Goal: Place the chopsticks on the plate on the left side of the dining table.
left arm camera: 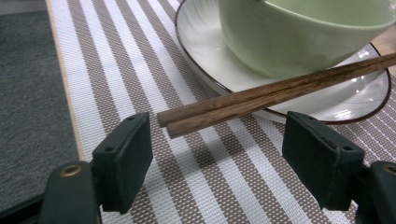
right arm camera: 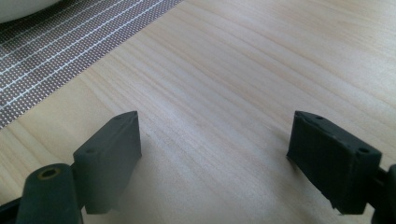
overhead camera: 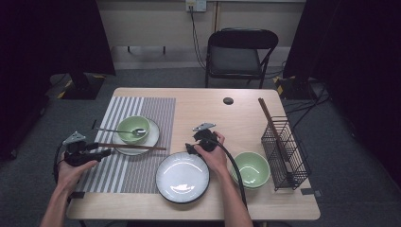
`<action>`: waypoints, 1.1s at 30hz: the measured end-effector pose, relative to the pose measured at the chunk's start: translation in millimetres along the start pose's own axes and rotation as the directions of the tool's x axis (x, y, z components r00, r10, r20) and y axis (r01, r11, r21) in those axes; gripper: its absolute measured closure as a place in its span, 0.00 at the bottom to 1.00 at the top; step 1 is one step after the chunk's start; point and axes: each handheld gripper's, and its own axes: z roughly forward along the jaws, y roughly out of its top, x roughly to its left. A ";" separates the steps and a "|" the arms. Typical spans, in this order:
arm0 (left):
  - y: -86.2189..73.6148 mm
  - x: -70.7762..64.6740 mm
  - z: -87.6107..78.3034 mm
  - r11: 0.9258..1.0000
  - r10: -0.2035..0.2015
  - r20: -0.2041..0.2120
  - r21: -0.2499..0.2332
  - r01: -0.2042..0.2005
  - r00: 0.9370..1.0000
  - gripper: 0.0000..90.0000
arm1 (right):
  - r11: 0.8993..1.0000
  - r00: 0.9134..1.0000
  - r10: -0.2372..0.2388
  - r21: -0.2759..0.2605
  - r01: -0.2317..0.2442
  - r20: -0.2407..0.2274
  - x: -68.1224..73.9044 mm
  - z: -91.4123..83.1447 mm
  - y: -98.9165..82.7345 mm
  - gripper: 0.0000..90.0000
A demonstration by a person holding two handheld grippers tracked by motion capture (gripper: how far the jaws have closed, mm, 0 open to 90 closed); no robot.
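Your left tool (left arm camera: 217,154) stands spread around the chopsticks' (left arm camera: 261,95) near ends, propped on the plate (left arm camera: 205,60) rim; light, stiff, prone to roll; pinch both together; right tool (right arm camera: 215,158) spread, idle.

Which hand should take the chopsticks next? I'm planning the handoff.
Left. The left gripper has open jaws either side of the chopsticks ends; the right gripper hangs open over bare table.

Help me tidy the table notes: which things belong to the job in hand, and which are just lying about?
In hand: chopsticks, left gripper, small plate, its green bowl.
Lying about: spoon, big plate, second green bowl, wire rack, right gripper.
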 end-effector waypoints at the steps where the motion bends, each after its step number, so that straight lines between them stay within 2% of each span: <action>1: -0.5 0.5 0.1 1.000 0.000 0.004 0.002 0.000 1.000 0.27 | 1.000 1.000 0.000 0.000 0.000 0.000 0.0 0.0 0.0 0.18; 5: -0.8 -1.0 2.3 1.000 0.009 0.007 0.008 -0.009 1.000 0.27 | 1.000 1.000 0.000 0.000 0.000 0.000 0.0 0.0 0.0 0.18; 9: -0.5 -0.5 3.5 1.000 -0.004 0.016 0.005 0.004 1.000 0.28 | 1.000 1.000 0.000 0.000 0.000 0.000 0.0 0.0 0.0 0.18; 15: -0.3 -1.5 5.0 1.000 0.011 0.016 0.009 -0.011 1.000 0.28 | 1.000 1.000 0.000 0.000 0.000 0.000 0.0 0.0 0.0 0.18; 19: 0.4 -2.9 5.6 1.000 0.020 0.009 0.015 -0.020 1.000 0.28 | 1.000 1.000 0.000 0.000 0.000 0.000 -0.1 0.0 0.0 0.18; 25: -0.5 -2.6 6.3 1.000 0.008 0.007 0.017 -0.008 1.000 0.28 | 1.000 1.000 0.000 0.000 0.000 0.000 0.0 0.0 0.0 0.18; 27: -0.4 -3.4 7.2 0.999 0.028 0.003 0.025 -0.028 1.000 0.28 | 1.000 1.000 0.000 0.000 0.000 0.000 -0.1 0.0 0.0 0.18; 33: -0.5 -3.6 7.6 0.999 0.025 0.005 0.029 -0.025 1.000 0.29 | 1.000 1.000 0.000 0.000 0.000 0.000 -0.1 0.0 0.0 0.18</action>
